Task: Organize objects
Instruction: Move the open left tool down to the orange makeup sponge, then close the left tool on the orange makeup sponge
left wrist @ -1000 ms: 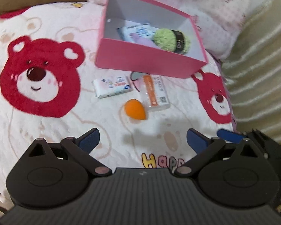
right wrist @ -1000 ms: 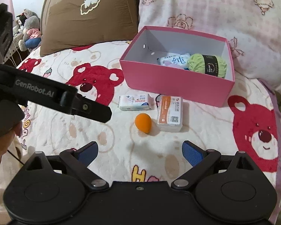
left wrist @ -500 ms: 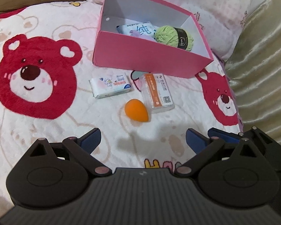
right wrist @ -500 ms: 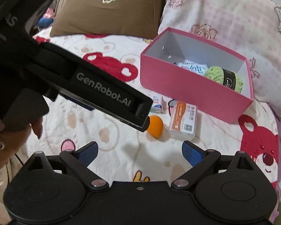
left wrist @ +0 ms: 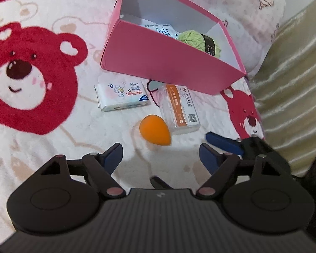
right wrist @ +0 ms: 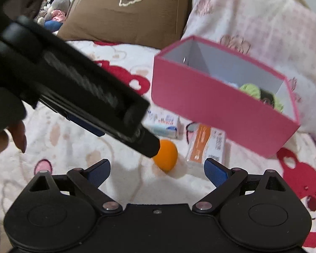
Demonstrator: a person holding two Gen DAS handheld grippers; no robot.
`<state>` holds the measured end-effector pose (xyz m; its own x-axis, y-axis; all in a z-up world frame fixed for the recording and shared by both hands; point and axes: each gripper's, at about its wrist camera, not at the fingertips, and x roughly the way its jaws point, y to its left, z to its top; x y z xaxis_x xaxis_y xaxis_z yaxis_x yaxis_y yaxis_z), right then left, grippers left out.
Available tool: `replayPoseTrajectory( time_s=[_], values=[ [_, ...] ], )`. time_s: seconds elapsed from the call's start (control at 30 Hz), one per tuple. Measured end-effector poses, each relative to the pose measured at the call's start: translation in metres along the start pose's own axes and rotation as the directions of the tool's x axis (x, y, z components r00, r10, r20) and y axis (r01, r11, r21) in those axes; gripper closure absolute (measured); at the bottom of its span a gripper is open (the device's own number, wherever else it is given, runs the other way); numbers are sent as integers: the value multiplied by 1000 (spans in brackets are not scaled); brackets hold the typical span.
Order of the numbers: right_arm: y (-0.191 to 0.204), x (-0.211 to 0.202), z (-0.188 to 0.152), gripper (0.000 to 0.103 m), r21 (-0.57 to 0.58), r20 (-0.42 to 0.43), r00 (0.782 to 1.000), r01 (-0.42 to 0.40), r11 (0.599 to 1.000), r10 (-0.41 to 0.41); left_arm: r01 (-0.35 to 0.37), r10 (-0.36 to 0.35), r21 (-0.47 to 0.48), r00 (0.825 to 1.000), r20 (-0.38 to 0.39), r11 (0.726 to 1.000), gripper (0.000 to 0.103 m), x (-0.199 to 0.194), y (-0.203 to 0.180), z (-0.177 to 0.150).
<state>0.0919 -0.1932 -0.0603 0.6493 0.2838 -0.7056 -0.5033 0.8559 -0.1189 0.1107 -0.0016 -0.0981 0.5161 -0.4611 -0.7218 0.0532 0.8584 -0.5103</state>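
Three loose items lie on the bear-print fleece blanket just near of the open pink cardboard box: an orange egg-shaped makeup sponge, a white tissue pack to its far left, and a clear packet with an orange label touching its right. We see green yarn and a white pack already in the box. Both tools have dropped closer than a second ago. Our left gripper has just been narrowing, jaws half-wide, nothing between them, sponge just ahead. Our right gripper stands wide and empty, also facing the sponge. We judge the sponge is the next pick, boxing not yet begun.
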Motion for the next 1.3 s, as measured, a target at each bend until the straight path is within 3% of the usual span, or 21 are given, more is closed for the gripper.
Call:
replayPoseTrajectory(
  time_s=[0.1, 0.3, 0.43, 0.73, 0.83, 0.97, 1.3],
  values=[
    [-6, 15, -3, 23, 20, -15, 1000, -16, 1000, 17, 12, -11, -15, 999, 31, 1000, 29, 8, 7, -4],
    [-12, 29, -8, 34, 68, 6, 998, -65, 996, 65, 39, -37, -22, 996, 80, 999, 40, 22, 16, -12],
    [-15, 37, -11, 45, 104, 7, 996, -86, 991, 86, 60, -58, -24, 997, 57, 998, 44, 35, 16, -13],
    [-23, 51, -13, 46, 164, 7, 998, -57, 985, 57, 27, -27, -10, 998, 55, 1000, 58, 56, 10, -15],
    [-23, 53, -14, 56, 172, 11, 998, -64, 983, 63, 36, -33, -40, 997, 74, 999, 67, 56, 15, -12],
    [-25, 54, -14, 68, 180, 10, 999, -51, 982, 50, 55, -50, -59, 995, 84, 997, 70, 58, 20, -9],
    [-24, 60, -15, 68, 196, -2, 999, -42, 980, 43, 42, -40, -24, 996, 84, 999, 70, 63, 18, -7]
  ],
)
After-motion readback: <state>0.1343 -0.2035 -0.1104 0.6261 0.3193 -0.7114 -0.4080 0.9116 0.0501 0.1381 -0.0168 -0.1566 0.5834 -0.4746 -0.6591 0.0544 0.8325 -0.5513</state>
